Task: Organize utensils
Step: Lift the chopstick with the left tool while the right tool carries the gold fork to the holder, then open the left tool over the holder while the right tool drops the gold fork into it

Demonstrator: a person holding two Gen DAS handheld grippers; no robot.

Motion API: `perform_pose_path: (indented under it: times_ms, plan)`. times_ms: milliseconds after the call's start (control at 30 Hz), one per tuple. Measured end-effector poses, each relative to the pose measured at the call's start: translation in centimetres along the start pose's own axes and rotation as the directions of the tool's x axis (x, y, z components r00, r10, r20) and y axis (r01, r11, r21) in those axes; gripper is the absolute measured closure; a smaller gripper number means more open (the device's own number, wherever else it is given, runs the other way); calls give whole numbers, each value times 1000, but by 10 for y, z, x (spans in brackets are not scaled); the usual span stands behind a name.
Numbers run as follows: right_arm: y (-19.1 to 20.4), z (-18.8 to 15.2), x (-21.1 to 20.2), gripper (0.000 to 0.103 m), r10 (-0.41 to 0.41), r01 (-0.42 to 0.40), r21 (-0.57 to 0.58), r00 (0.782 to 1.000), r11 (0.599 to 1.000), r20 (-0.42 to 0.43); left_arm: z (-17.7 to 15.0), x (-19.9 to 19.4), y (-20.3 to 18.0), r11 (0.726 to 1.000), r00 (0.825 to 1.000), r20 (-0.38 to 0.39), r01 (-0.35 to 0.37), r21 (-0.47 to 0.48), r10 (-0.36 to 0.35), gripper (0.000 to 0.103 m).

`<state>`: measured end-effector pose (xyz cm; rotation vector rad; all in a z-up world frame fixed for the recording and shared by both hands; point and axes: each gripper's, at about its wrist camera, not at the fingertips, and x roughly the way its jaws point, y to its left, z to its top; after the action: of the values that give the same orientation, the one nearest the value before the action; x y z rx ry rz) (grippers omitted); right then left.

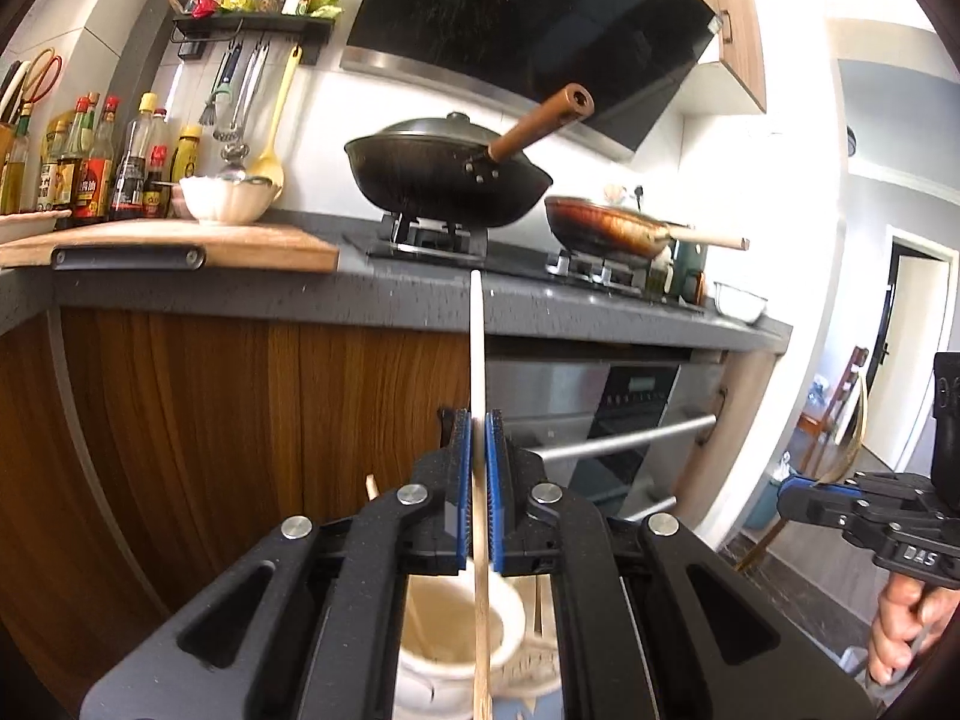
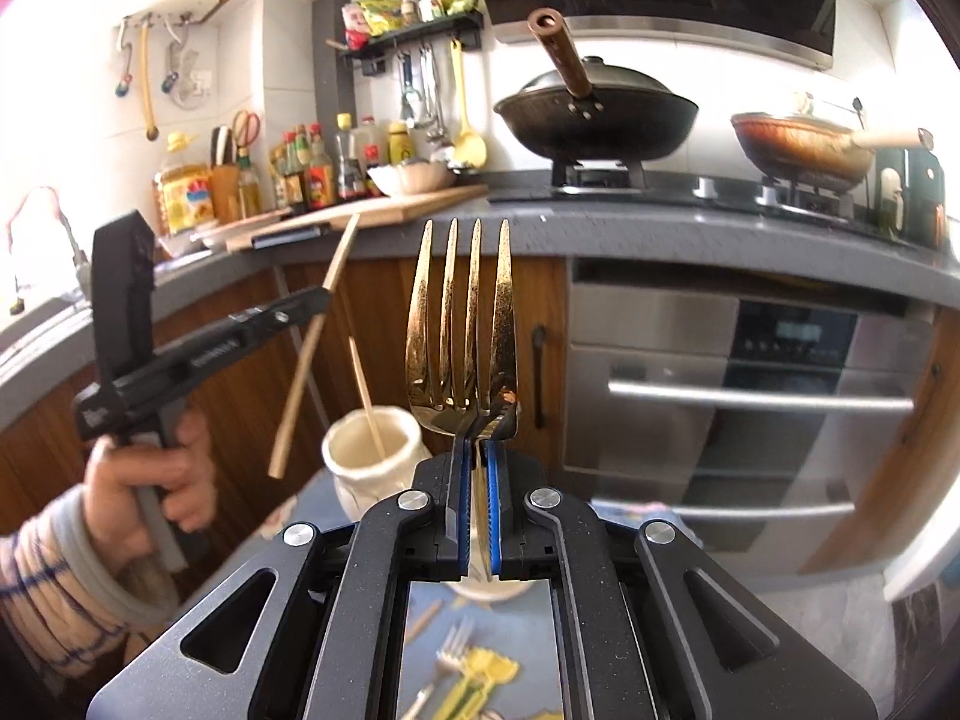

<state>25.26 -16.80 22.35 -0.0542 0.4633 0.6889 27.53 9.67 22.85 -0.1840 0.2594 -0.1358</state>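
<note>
We can read only "DAS", in pale raised letters on the black body of the right gripper [image 1: 789, 495] at the right edge of the left wrist view. White lettering runs along the left gripper [image 2: 329, 294] in the right wrist view, but it is too blurred for us to make out. The bottles [image 1: 99, 165] on the counter carry red and yellow labels whose print is too small to read.

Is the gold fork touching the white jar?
Apart. The right wrist view shows the gold fork clamped in the right gripper, with wooden cabinet visible between it and the white jar.
</note>
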Motion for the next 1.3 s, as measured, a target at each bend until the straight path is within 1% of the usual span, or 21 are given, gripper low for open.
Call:
perform_pose_path:
  times_ms: [133, 200, 400, 533, 700, 967, 1200, 1300]
  plan:
    - [5, 13, 10, 98, 17, -17, -5, 1000, 1000, 11, 3, 15, 0, 1000, 999, 32, -21, 6, 21, 98]
    - [6, 19, 16, 98, 21, -21, -9, 1000, 1000, 11, 1, 21, 2, 1000, 999, 43, -21, -6, 21, 98]
    - [4, 27, 39, 98, 18, -18, 2, 1000, 1000, -2, -12, 37, 7, 998, 996, 68, -53, -16, 54, 98]
    - [1, 26, 54, 98, 8, -8, 12, 1000, 1000, -19, -23, 39, 7, 998, 994, 86, -66, -5, 66, 98]
    - [0, 18, 72, 98, -2, 3, 15, 999, 1000, -52, -43, 40, 3, 997, 995, 60, -77, 18, 76, 98]
    - [3, -5, 104, 98, 11, -8, 20, 987, 1000, -162, -71, 41, 5, 996, 996, -7, -93, 19, 93, 98]
    - [0, -15, 124, 98, 30, -18, 57, 974, 998, -225, -81, 46, 10, 995, 993, -72, -93, 28, 95, 98]
    - [-2, -16, 134, 98, 36, -20, 69, 968, 997, -248, -81, 48, 12, 996, 993, -79, -90, 24, 92, 98]
